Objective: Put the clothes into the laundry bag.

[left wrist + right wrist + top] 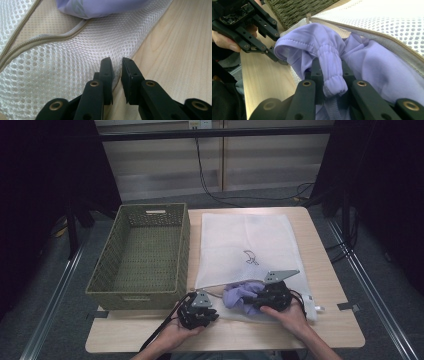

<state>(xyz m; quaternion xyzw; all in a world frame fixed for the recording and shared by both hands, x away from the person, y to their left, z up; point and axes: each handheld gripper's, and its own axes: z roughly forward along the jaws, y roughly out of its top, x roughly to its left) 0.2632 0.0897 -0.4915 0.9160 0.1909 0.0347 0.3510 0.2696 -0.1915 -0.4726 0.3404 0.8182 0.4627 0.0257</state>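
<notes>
A white mesh laundry bag [245,240] lies flat on the table, its zippered mouth toward me. A lilac garment [239,295] bulges out of that mouth. My left gripper [215,314] is at the bag's front left corner. In the left gripper view the jaws [117,61] stand almost together, with the mesh bag's [62,62] edge pinched between them. My right gripper [253,300] is shut on the lilac garment [372,65]; an elastic hem runs down between its jaws [330,67]. In the right gripper view the left gripper [280,60] touches the mesh bag [392,22] just beside the garment.
A green wicker basket [186,250] with nothing in it stands left of the bag, close to the left gripper. A small white piece [311,308] lies at the bag's front right corner. Bare wooden table [325,330] runs along the front and right edges.
</notes>
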